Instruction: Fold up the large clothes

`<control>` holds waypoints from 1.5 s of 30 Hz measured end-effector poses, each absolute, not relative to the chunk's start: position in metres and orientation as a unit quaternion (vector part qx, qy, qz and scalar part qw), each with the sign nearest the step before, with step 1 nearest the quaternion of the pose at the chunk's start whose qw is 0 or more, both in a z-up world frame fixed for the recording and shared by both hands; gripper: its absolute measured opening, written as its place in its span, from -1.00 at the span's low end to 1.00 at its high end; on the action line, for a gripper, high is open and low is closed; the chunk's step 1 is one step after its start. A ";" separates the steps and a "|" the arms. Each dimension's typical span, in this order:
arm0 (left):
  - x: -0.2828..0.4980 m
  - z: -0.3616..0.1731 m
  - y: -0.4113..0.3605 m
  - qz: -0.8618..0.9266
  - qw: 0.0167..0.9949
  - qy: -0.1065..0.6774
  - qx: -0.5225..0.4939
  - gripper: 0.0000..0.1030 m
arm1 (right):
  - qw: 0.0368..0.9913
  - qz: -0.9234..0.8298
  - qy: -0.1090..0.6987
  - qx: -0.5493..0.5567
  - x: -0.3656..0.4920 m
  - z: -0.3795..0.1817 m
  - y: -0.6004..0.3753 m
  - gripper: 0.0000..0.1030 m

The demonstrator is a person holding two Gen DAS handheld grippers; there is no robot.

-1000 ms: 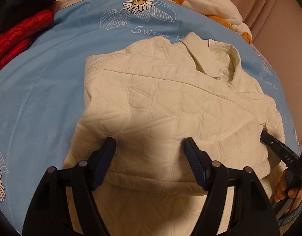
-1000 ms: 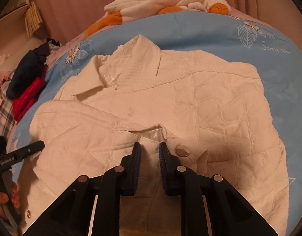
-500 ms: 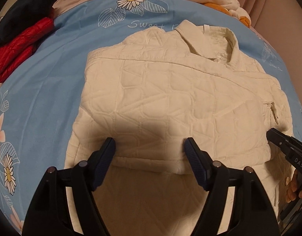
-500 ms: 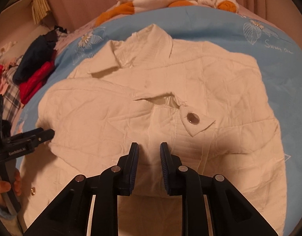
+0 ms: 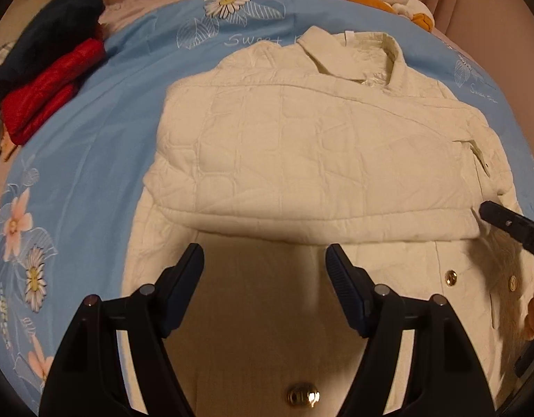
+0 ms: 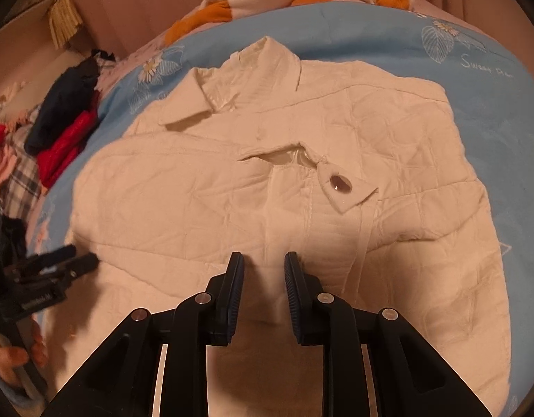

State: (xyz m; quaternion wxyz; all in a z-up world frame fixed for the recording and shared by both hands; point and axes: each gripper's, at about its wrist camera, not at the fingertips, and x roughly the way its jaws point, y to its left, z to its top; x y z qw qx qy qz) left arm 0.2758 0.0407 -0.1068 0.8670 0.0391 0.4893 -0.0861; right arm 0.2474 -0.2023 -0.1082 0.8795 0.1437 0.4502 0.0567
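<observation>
To the far left of the left gripper (image 5: 265,264), folded red and navy garments (image 5: 48,76) are stacked at the edge of a blue floral bedsheet (image 5: 93,132). The left gripper is held released, its jaws spread wide with nothing between them, above the lower front of a cream quilted jacket (image 5: 319,160). The jacket is laid flat on the sheet straight ahead of the tool, collar (image 5: 350,55) at the far end. A sleeve is seen folded across the chest, its long edge lying just ahead of the fingertips. A gold button (image 5: 303,396) shows below the tool, between its arms.

In the right wrist view, the right gripper (image 6: 264,267) is held over the same jacket (image 6: 388,160). Its jaws are narrowly parted with a clear gap, and no cloth is pinched. The sleeve cuff with its snap tab (image 6: 339,184) lies just ahead and slightly right of the tips.

The sleeve fold is judged done, and the lengthwise fold of the body is judged to be next. For that, the hem would need to be gripped by both tools on the near side, and then lifted and carried toward the collar. The folded sleeve should be kept from sliding out while this is done.
</observation>
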 end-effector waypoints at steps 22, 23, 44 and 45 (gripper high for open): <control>0.133 -0.057 0.047 -0.100 0.885 0.450 0.062 0.99 | 0.884 0.038 0.425 0.193 0.104 -0.081 -0.249 0.61; 0.128 -0.060 0.054 -0.099 0.884 0.453 0.056 0.99 | 0.882 0.031 0.427 0.197 0.098 -0.083 -0.255 0.61; 0.088 -0.106 0.129 -0.090 0.849 0.516 -0.072 0.99 | 0.852 -0.033 0.453 0.262 0.042 -0.124 -0.310 0.61; 0.088 -0.107 0.127 -0.095 0.848 0.517 -0.072 0.99 | 0.851 -0.034 0.454 0.262 0.042 -0.125 -0.310 0.61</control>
